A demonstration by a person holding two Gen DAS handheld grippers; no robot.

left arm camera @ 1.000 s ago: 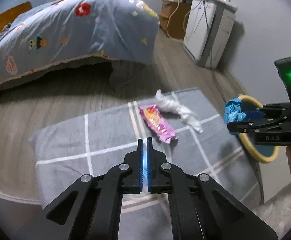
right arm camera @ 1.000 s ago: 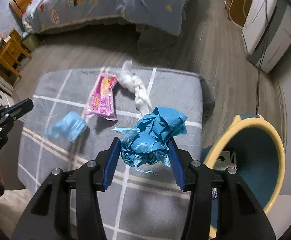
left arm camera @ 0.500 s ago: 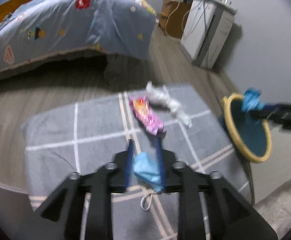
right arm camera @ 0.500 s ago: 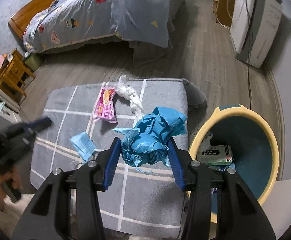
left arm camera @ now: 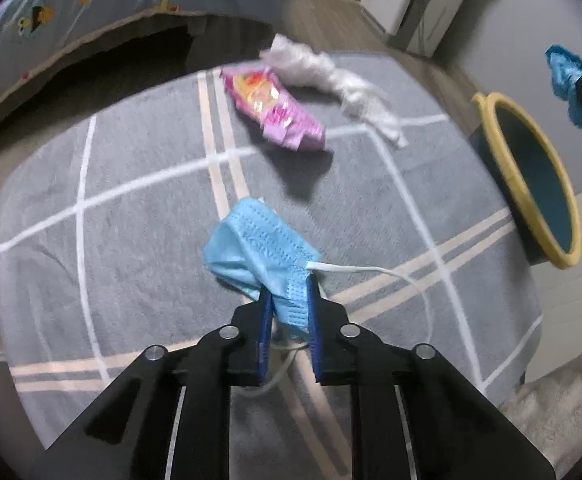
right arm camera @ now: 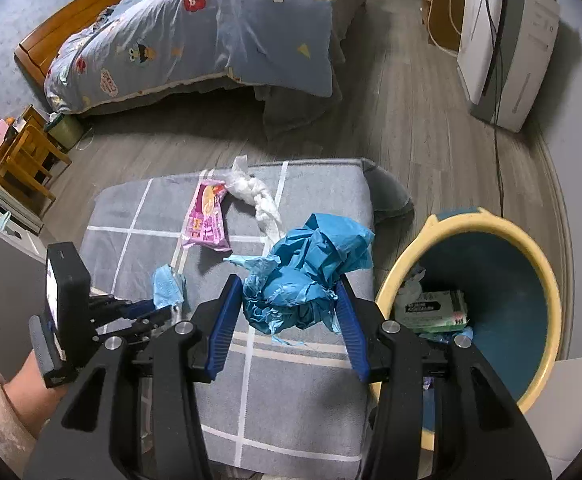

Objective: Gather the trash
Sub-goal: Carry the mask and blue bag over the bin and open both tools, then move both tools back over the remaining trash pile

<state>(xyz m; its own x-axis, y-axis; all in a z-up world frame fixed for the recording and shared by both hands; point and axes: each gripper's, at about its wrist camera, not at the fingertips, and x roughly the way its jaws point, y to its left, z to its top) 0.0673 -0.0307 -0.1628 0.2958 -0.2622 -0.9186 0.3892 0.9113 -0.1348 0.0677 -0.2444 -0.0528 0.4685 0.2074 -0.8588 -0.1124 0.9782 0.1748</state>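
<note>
My left gripper (left arm camera: 289, 294) is shut on a light blue face mask (left arm camera: 257, 246) low over the grey checked rug (left arm camera: 131, 220); it also shows in the right wrist view (right arm camera: 159, 310). My right gripper (right arm camera: 289, 292) is shut on a crumpled blue plastic bag (right arm camera: 307, 276), held above the rug beside the yellow-rimmed blue bin (right arm camera: 507, 296). A pink snack wrapper (left arm camera: 273, 106) and a white crumpled wad (left arm camera: 333, 76) lie on the rug's far part. The bag (left arm camera: 569, 80) and bin (left arm camera: 531, 176) show at the right of the left wrist view.
The bin holds a green packet (right arm camera: 431, 308) and other trash. A bed with a blue patterned quilt (right arm camera: 211, 28) stands beyond the rug. A white appliance (right arm camera: 507, 40) with cables stands at the far right wall. Small wooden furniture (right arm camera: 23, 156) is at the left.
My left gripper opened, dropped to the rug and closed on the face mask. My right gripper, holding the blue bag, moved up and back, nearer the bin.
</note>
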